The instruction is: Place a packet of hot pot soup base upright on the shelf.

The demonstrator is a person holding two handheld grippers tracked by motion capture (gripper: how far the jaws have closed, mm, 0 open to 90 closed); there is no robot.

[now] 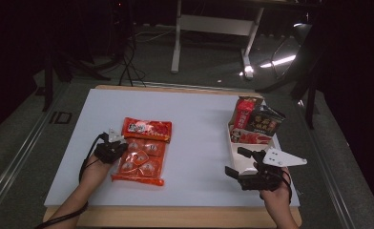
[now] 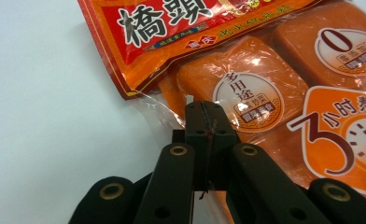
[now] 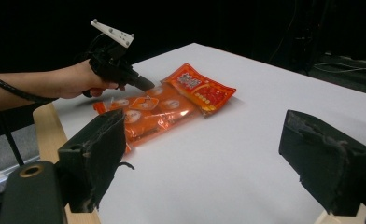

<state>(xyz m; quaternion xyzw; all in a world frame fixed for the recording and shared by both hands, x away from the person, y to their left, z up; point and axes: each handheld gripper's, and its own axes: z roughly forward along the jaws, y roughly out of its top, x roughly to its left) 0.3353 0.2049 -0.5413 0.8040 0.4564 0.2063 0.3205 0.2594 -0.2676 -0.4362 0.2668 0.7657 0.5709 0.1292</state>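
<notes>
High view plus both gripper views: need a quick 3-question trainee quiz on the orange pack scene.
1. True or false: the left gripper has its jaws closed at the clear edge of the orange pack.
2. How do the right gripper's jaws stand? A) wide apart with nothing between them B) clamped on the pack C) clamped on the box
3. On which side of the table does the white box of snack bags sit: the person's left or right?

Key: 1 true; 2 A; 3 right, beside the right gripper.
</notes>
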